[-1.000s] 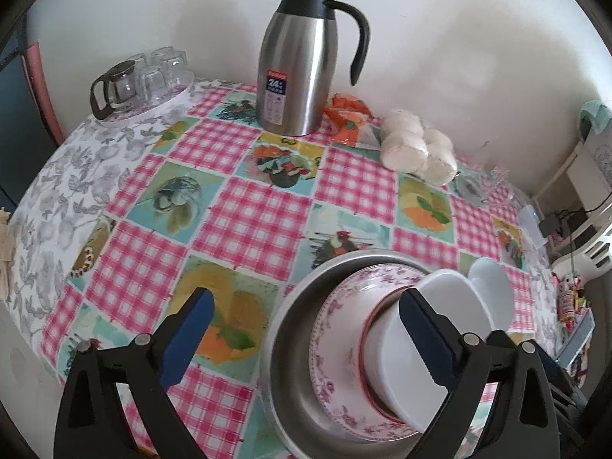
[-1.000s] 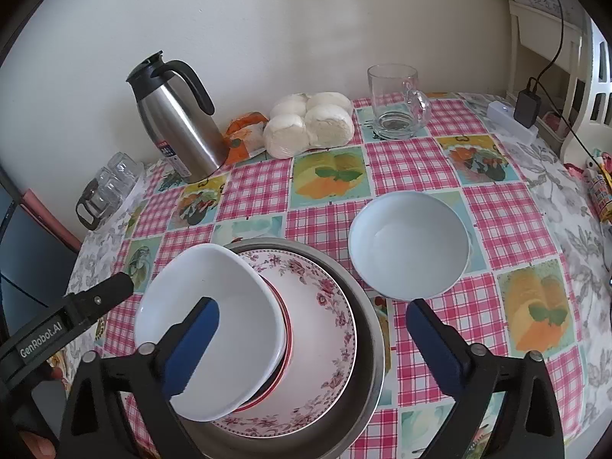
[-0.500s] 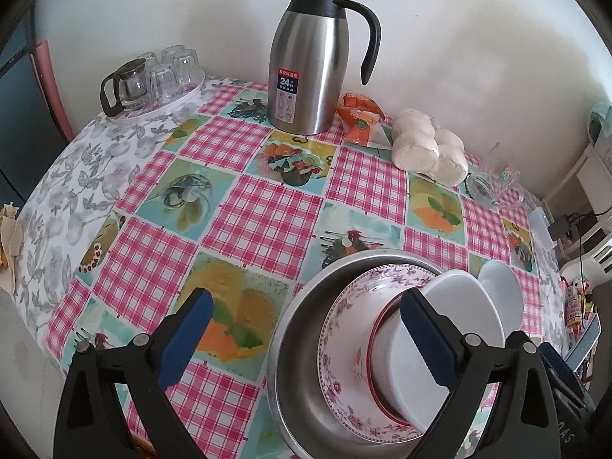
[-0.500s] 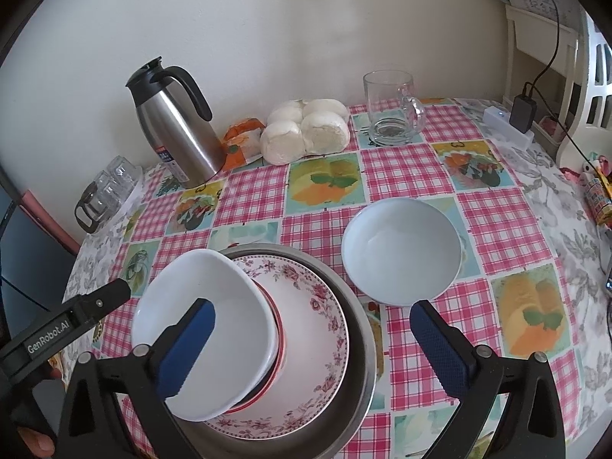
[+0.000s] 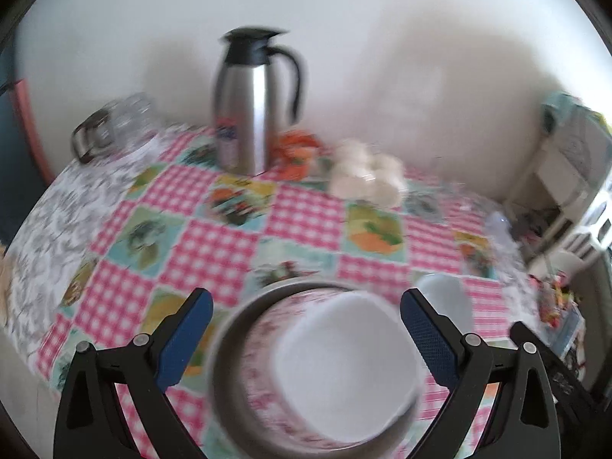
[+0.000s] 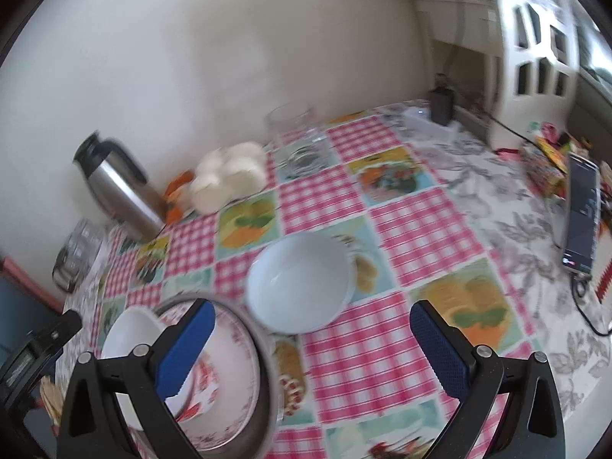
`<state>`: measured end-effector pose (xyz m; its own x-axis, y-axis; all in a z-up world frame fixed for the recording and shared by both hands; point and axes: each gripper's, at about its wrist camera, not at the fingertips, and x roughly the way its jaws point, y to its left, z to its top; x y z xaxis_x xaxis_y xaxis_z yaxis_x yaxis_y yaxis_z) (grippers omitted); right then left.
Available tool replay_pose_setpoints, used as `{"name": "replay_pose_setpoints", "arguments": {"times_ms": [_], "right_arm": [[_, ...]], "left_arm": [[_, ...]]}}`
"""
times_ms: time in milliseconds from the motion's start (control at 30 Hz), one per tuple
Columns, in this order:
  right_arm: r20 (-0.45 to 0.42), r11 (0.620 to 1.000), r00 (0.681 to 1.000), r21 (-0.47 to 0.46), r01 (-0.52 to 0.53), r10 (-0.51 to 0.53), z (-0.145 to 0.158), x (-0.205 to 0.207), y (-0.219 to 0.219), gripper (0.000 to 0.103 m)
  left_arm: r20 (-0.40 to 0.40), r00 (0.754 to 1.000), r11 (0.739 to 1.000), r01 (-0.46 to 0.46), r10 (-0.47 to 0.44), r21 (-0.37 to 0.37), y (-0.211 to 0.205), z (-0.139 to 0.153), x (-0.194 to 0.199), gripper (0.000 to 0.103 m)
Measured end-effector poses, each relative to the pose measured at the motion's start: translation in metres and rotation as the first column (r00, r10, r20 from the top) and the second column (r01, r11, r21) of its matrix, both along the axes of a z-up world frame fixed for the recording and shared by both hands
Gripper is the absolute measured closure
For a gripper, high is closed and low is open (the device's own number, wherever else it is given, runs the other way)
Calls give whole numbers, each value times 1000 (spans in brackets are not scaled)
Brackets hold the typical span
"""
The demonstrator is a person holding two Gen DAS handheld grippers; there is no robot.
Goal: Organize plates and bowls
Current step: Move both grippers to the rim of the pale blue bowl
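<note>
Both claws wide, empty: left claw [image 5: 304,338] over white bowl [image 5: 344,367] in metal basin [image 5: 229,344]; right claw [image 6: 311,350] near 2nd bowl [image 6: 298,287] on counter [image 6: 382,222].

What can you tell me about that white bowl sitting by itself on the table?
The white bowl is plain, round and glossy, likely ceramic. It looks empty, stands upright on the checked tablecloth, right of the metal basin, and nothing holds it. The right gripper hangs open just before it. Whether it touches the basin is unclear.
</note>
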<state>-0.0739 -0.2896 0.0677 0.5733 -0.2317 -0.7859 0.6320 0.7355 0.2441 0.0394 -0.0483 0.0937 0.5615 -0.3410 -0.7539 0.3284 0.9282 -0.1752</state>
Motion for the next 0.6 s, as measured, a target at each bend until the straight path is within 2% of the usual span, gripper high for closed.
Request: {"name": "replay_pose_setpoints", "arguments": {"times_ms": [133, 200, 233, 267, 433, 600], "right_arm": [[26, 997, 997, 5, 76, -76, 2, -14, -27, 0], [45, 994, 993, 5, 111, -111, 3, -19, -37, 0], [55, 993, 991, 10, 121, -121, 2, -21, -41, 0], [68, 991, 988, 18, 135, -136, 1, -24, -46, 0], [55, 980, 979, 41, 195, -197, -9, -30, -70, 0], [-3, 972, 974, 46, 228, -229, -31, -34, -87, 0]], "left_arm": [[32, 996, 995, 89, -88, -40, -34, 12, -8, 4], [43, 987, 980, 157, -153, -123, -54, 14, -8, 4], [41, 984, 974, 176, -172, -142, -61, 12, -7, 4], [36, 981, 970, 194, -191, -144, -69, 10, -7, 3], [15, 954, 954, 298, -298, -33, -117, -8, -10, 1], [-107, 937, 943, 327, -333, -70, -151, -36, -3, 1]]}}
